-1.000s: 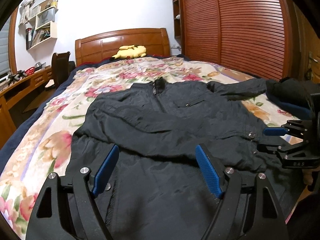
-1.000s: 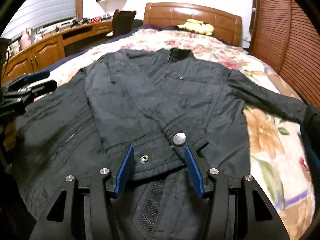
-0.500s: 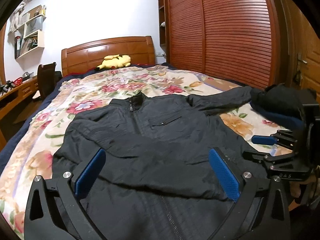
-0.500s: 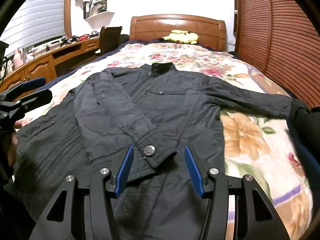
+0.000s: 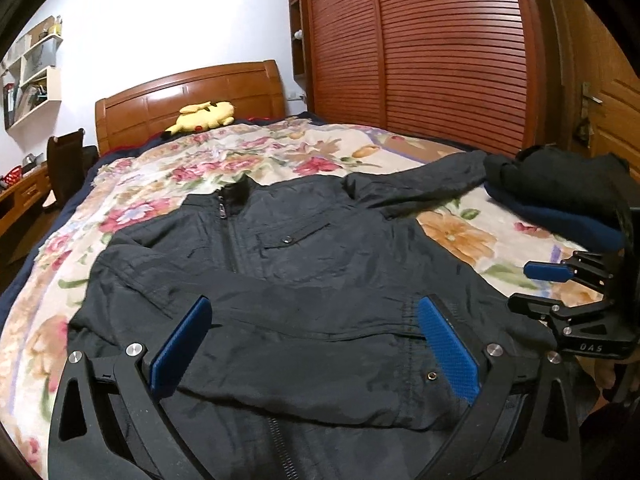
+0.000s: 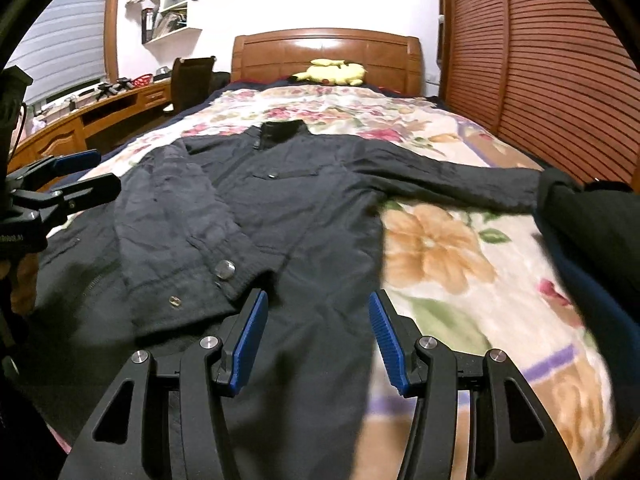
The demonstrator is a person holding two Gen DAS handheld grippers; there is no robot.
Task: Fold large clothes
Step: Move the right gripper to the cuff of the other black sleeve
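Black jacket [image 5: 304,280] spread across floral bedspread [image 5: 200,168] — both hand-held grippers [image 5: 316,344] [image 6: 316,332] gape, empty.

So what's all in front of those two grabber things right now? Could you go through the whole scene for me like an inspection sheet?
Surface: bed with floral bedspread, its wooden headboard at the far end.
Job's things: dark jacket laid flat and zipped, one sleeve folded across the front, the other sleeve stretched out sideways.
Clutter: pile of dark clothes at the bed's edge by the outstretched cuff; yellow plush toy by the headboard.
Grippers: left gripper open wide above the jacket's hem, holding nothing; right gripper open, nothing between its pads.
Cables: nothing seen.
Surroundings: slatted wooden wardrobe doors, desk, chair, wall shelves.
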